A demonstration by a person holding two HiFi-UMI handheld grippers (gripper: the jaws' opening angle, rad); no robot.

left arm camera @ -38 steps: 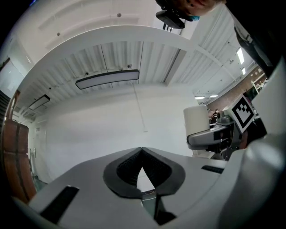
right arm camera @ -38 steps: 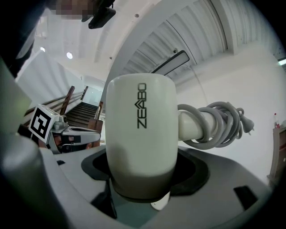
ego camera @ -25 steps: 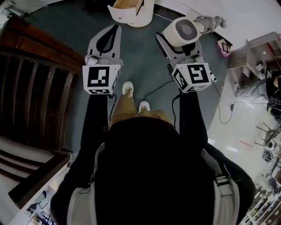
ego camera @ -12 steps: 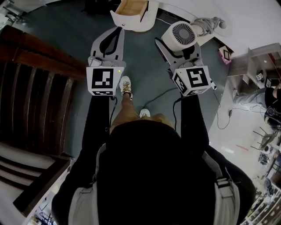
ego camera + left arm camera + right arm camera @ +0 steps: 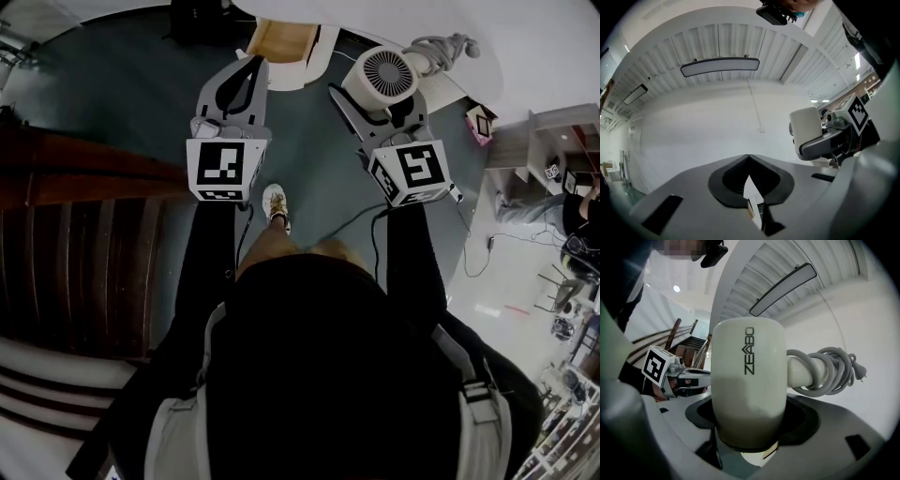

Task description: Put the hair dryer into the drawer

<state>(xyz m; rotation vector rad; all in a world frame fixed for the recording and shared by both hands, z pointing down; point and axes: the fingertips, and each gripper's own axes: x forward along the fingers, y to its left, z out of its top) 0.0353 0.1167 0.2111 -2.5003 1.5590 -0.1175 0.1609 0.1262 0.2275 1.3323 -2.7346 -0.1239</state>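
Only one word reads — "ZEABO", printed up the hair dryer (image 5: 747,394) barrel.

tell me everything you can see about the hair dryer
The hair dryer is cream-white, smooth plastic by its look, with a short round barrel printed ZEABO and a round slotted grille at one end. A grey cord is wound round its handle. The right gripper clamps the barrel, holding it in the air, outside the open drawer.

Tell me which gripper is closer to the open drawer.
Left. In the head view the left gripper, closed and empty, sits just below-left of the drawer; the right gripper, clamped on the hair dryer, is farther off to its right.
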